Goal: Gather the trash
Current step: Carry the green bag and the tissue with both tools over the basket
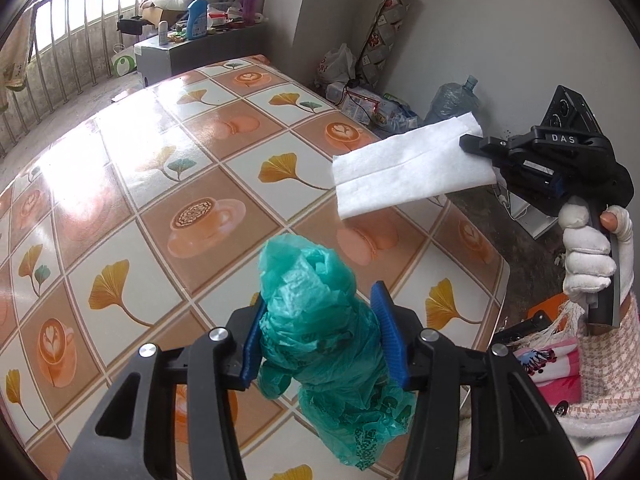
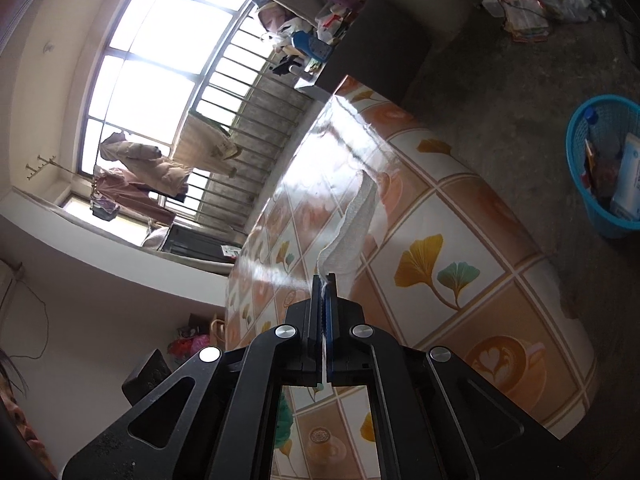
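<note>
Only readable writing: "DAS" in white on the black body of the right gripper (image 1: 476,146), seen from the left wrist cam. Labels on the blue bottle (image 1: 197,18) on the far counter and on the printed bag against the wall are too small/blurred to read.

Left gripper (image 1: 326,336): blue pads partway apart, clamped on a crumpled green plastic bag (image 1: 316,320). Bag is squeezed between the pads, top bunched above them, rest hanging down below, off the table (image 1: 160,168).

Right gripper, held by a hand in a white glove (image 1: 588,256): jaws fully together on one end of a white folded tissue (image 1: 408,166). Tissue sticks out flat from the fingertips, in the air above the table's far-right part, not touching it. In the right wrist cam the tissue (image 2: 352,232) shows edge-on, running out from the shut pads.

Surface: glossy tablecloth w/ a tile pattern, orange and cream squares, ginkgo leaves, latte cups, macarons. Strong glare from the window on its far-left side.

Room: barred window w/ railing and clothes hanging (image 2: 140,160), grey counter crowded w/ bottles and boxes, bare concrete floor. Clutter along the wall: plastic bags, a big water jug (image 1: 456,98), packets. Blue mesh basket (image 2: 604,168) on the floor beside the table, w/ trash already inside.
</note>
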